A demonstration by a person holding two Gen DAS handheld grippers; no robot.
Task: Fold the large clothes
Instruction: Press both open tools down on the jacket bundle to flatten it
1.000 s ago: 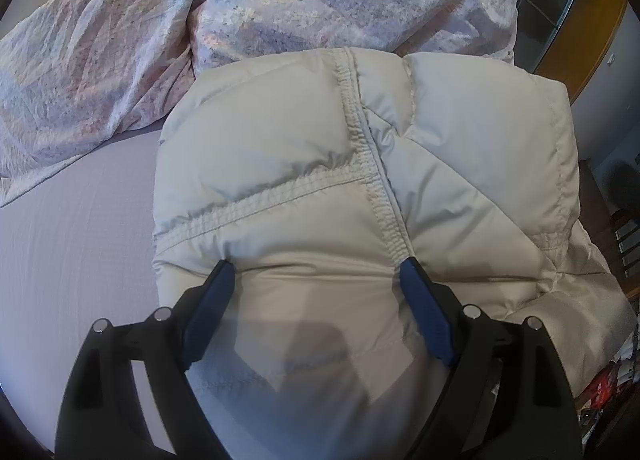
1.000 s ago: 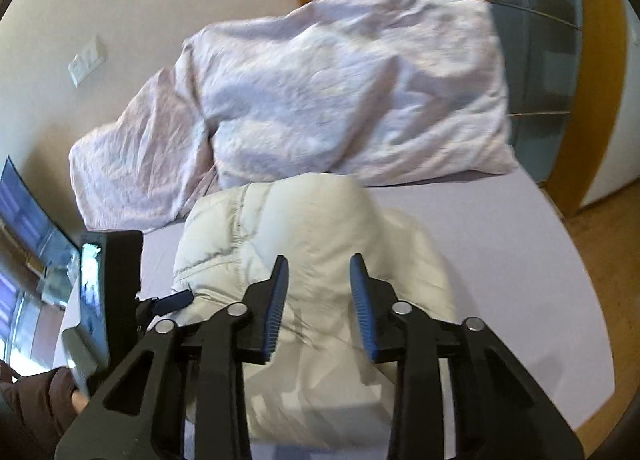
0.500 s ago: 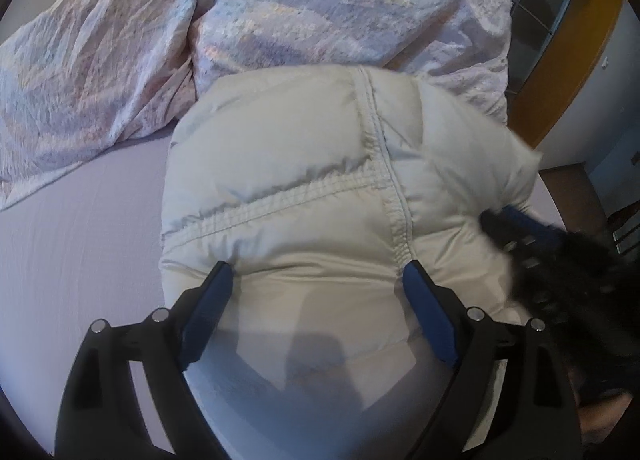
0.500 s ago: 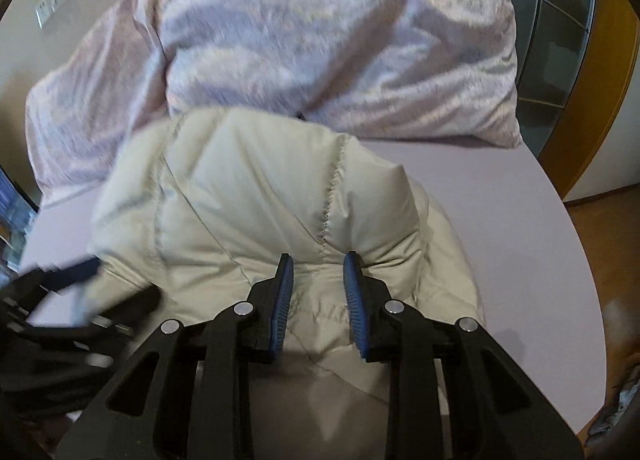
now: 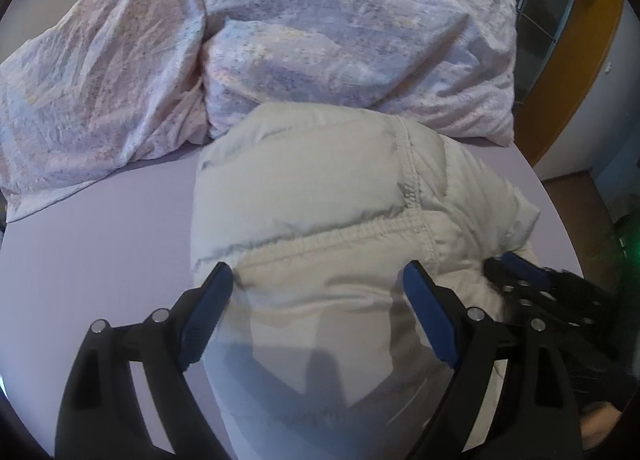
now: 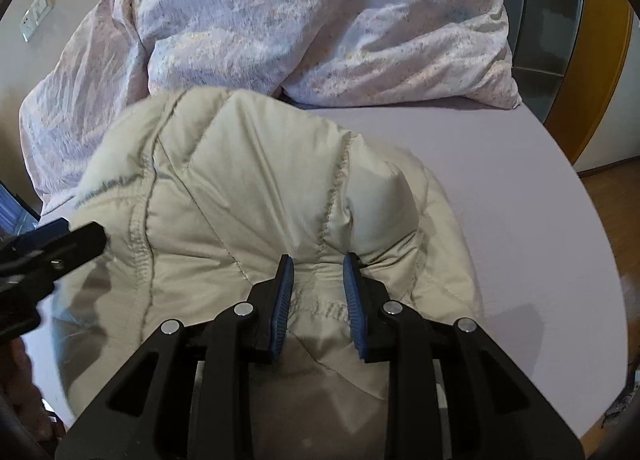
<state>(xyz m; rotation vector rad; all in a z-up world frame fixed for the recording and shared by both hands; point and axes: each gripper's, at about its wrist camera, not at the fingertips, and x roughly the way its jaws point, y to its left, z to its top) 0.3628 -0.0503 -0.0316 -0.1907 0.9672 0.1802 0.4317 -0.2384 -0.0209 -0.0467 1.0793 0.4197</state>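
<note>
Right gripper [image 6: 318, 292] pinching a ridge of the cream puffer jacket [image 6: 240, 188] on the bed sheet [image 6: 500, 164], left gripper [image 5: 320, 312] spread across 1 panel; keep the pinch firm, lowering both evenly

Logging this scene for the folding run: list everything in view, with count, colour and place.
puffy quilted down jacket: one, cream, mid-bed, bunched under both grippers.
crumpled floral duvet: one, pale pink-lilac, behind the jacket.
fitted bed sheet: one, lilac, beneath everything.
wall switch plate: one, white, far left wall.
wooden door frame: one, orange-brown, far right.
left gripper: one, black with blue pads, wide open astride the jacket.
right gripper: one, same colours, pinching a jacket fold.
</note>
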